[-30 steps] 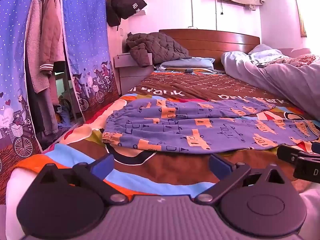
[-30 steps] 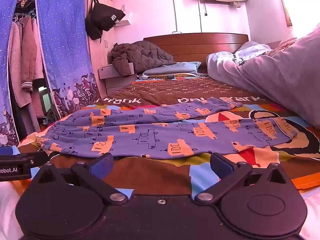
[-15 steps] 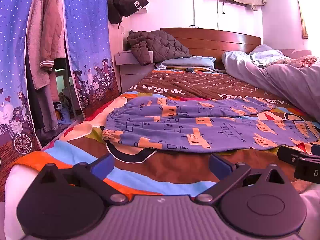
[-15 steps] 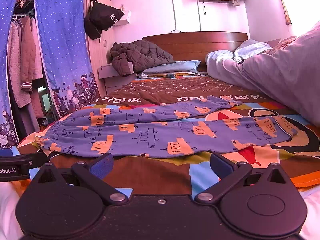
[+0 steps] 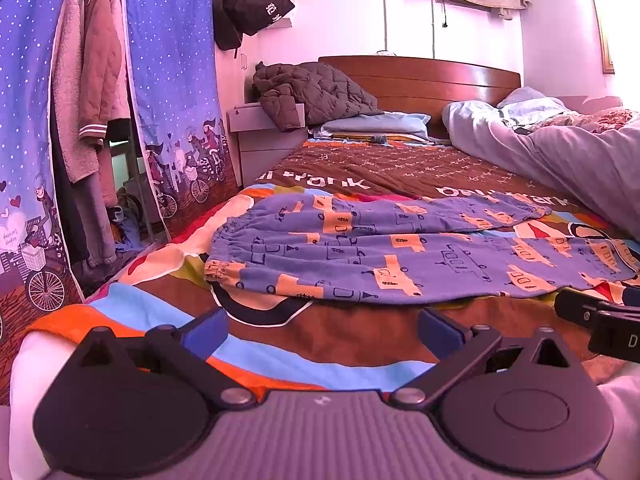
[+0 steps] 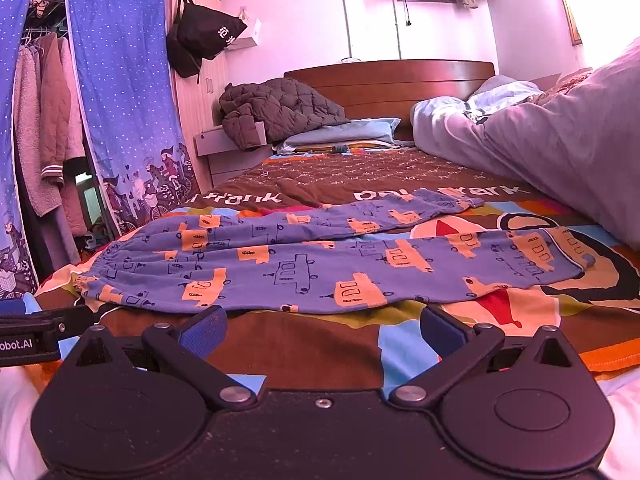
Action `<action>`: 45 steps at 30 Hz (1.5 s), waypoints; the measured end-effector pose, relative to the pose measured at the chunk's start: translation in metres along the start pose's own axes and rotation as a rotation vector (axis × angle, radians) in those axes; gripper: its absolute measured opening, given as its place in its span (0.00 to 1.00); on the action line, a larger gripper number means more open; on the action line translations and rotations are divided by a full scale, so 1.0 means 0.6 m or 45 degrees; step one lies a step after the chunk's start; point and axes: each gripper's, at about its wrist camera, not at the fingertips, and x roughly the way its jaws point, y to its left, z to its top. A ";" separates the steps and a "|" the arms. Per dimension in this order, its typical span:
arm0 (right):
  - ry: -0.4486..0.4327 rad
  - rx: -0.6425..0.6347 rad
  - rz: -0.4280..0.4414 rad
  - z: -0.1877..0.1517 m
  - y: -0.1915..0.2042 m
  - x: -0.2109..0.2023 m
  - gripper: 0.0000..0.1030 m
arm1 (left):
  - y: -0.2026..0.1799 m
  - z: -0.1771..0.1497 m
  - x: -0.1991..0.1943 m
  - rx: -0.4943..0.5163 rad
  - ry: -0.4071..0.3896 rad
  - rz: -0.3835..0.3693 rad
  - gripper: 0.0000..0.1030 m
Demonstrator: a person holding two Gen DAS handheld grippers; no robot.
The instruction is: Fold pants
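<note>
You are holding both tongs wide open and empty, short of the pants. The left tongs are facing the pants at twelve o'clock, with the waistband toward eleven. The right tongs are facing the nearer leg, with its cuff toward two o'clock. The pants are lying flat on the bedspread, unfolded, long axis running nine to three, legs splayed apart. By this layout, your left hand is nearer the waistband and your right nearer the cuffs. The bedspread is reading "frank" twice; the left tongs' housing is showing "obot.AI". The black bag's characters are too small to read.
</note>
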 end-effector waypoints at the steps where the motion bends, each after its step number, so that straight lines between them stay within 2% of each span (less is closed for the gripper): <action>1: 0.000 0.000 0.000 0.000 0.000 0.000 0.99 | 0.000 0.000 0.000 0.000 0.000 0.001 1.00; 45: 0.005 -0.001 -0.001 0.002 0.002 -0.002 0.99 | 0.006 0.000 0.000 -0.017 0.001 -0.001 1.00</action>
